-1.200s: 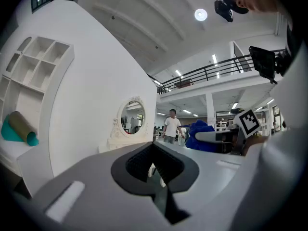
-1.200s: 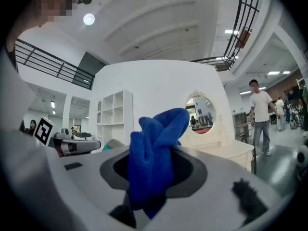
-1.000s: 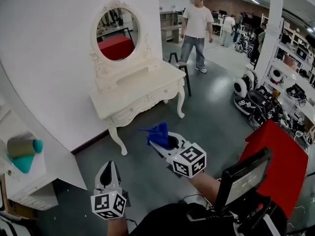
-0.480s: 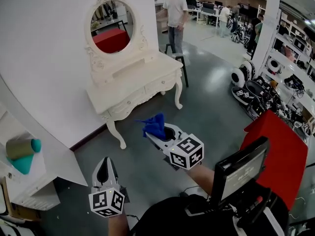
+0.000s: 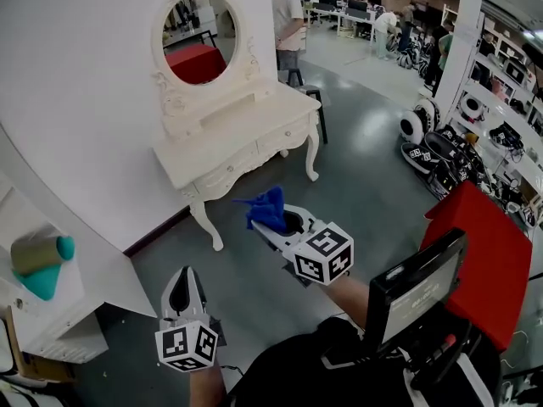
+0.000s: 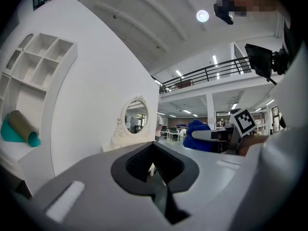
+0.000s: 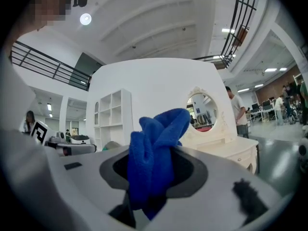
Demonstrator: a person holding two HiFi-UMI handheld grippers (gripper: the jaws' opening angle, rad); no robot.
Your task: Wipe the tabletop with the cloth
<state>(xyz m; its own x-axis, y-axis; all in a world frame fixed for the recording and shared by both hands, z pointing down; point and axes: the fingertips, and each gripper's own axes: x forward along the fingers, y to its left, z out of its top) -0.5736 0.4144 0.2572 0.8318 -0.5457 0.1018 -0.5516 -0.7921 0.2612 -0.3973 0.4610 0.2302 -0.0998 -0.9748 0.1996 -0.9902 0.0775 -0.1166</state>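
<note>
A blue cloth (image 5: 268,209) is bunched in my right gripper (image 5: 273,225), which is shut on it and held in the air in front of the cream dressing table (image 5: 227,140). In the right gripper view the cloth (image 7: 156,153) sticks up between the jaws, with the table (image 7: 230,148) beyond at the right. My left gripper (image 5: 184,292) hangs lower at the left over the grey floor, jaws closed together with nothing in them. In the left gripper view the table's oval mirror (image 6: 135,121) shows far ahead, and the cloth (image 6: 199,134) at the right.
A person (image 5: 287,24) stands behind the table beside a stool (image 5: 310,100). A white shelf unit (image 5: 42,303) with a teal-tipped roll (image 5: 38,255) is at the left. A red-covered stand (image 5: 482,270) and a screen (image 5: 416,291) are at the right, with gear (image 5: 445,170) on the floor.
The view has shifted slightly and the dressing table sits a little nearer. The person at the back has walked left, behind the table. Both grippers hold much the same pose.
</note>
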